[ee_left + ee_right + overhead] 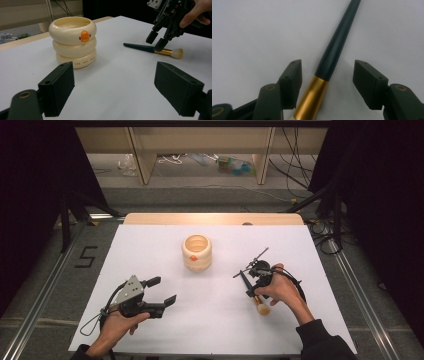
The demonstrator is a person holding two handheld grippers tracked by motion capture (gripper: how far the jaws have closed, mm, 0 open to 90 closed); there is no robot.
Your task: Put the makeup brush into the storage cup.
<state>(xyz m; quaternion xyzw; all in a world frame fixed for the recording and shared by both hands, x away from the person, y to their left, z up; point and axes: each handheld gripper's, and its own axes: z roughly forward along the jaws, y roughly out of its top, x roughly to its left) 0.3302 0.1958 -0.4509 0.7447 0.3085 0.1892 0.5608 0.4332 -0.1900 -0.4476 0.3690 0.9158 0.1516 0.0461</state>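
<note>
Lying flat on the white sheet [210, 320], the brush [150, 49] is not lifted yet, so I judge the pick-up barely begun: the grasp has to finish, then the lift, and (my guess) a drop into the cup [196, 252]. Its long axis runs across the sheet on a slant in the high view, dark handle tip toward the cup side and farther from me, gold ferrule and pale bristles toward my edge. In the right gripper view the handle climbs away from the jaws, narrowing to the top of the picture.

My right gripper [325, 82] straddles it where handle meets ferrule. Its jaws stand part-way closed, one on each side; a gap shows at the right pad, and at the left pad I cannot tell contact, so I read it as released, nothing grasped.

My left gripper [162, 290] rests near my edge, well apart from brush and cup, jaws wide and holding nothing
</note>
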